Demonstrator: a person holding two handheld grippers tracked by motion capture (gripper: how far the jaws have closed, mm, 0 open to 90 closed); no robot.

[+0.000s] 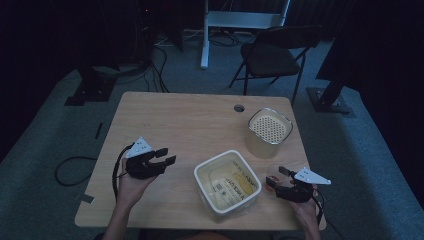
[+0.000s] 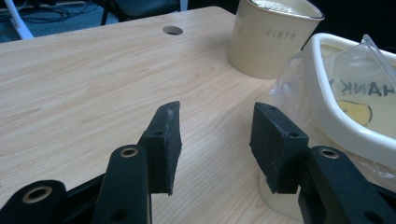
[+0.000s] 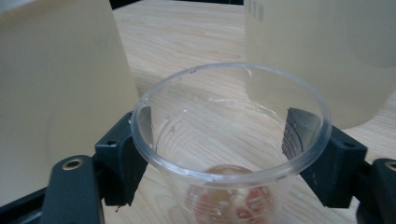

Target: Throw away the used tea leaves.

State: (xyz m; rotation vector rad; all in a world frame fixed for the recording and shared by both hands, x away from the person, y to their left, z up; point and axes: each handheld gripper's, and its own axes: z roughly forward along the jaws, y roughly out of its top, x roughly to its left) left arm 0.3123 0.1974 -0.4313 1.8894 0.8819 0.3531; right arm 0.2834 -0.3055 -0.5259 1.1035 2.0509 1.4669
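A clear plastic cup [image 3: 224, 140] with a reddish residue at its bottom stands upright on the wooden table [image 1: 190, 120] near the front right corner [image 1: 273, 180]. My right gripper [image 1: 276, 177] [image 3: 217, 135] has a jaw on either side of it, just under the rim; the cup keeps its round shape and the pads do not visibly squeeze it. My left gripper [image 1: 167, 155] [image 2: 217, 121] is held above the table's left part, open and empty, pointing toward the white square tub [image 1: 200, 172].
The square tub [image 2: 336, 107] [image 3: 56, 84] holds crumpled clear wrappers and printed packets. A cream round canister [image 1: 270, 132] [image 2: 271, 42] [image 3: 327, 56] with a perforated lid stands behind the cup. A cable hole [image 1: 239, 107] is near the far edge, and a folding chair [image 1: 275, 50] stands beyond.
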